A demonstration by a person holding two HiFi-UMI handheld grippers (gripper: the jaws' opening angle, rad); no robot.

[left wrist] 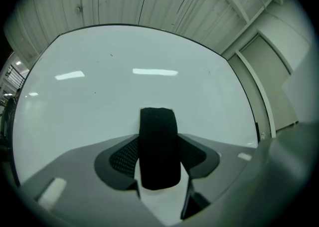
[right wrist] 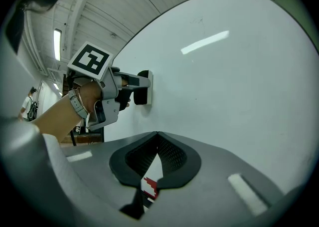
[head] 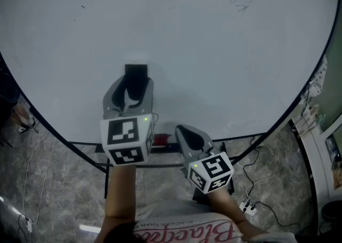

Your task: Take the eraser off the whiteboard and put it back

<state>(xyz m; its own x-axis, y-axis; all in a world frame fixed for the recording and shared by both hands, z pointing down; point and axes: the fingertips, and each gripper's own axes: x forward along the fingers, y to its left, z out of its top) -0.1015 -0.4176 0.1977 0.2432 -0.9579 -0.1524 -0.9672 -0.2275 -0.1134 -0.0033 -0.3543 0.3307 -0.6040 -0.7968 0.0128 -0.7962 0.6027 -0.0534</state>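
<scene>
The black eraser (head: 135,75) is clamped upright between the jaws of my left gripper (head: 131,91), and its pale felt side lies against the whiteboard (head: 214,60). In the left gripper view the eraser (left wrist: 158,148) fills the gap between the textured pads (left wrist: 122,157). The right gripper view shows the eraser (right wrist: 142,87) from the side, at the board's surface, with the left gripper (right wrist: 130,85) and a hand behind it. My right gripper (head: 186,132) hangs lower and to the right, near the board's bottom edge. It is shut, its fingertips (right wrist: 157,134) meeting with nothing held.
A faint marker scribble (head: 241,3) sits high on the board's right side. A red object (head: 160,141) lies at the ledge under the board. Cables and a power strip (head: 247,204) lie on the marble floor to the right.
</scene>
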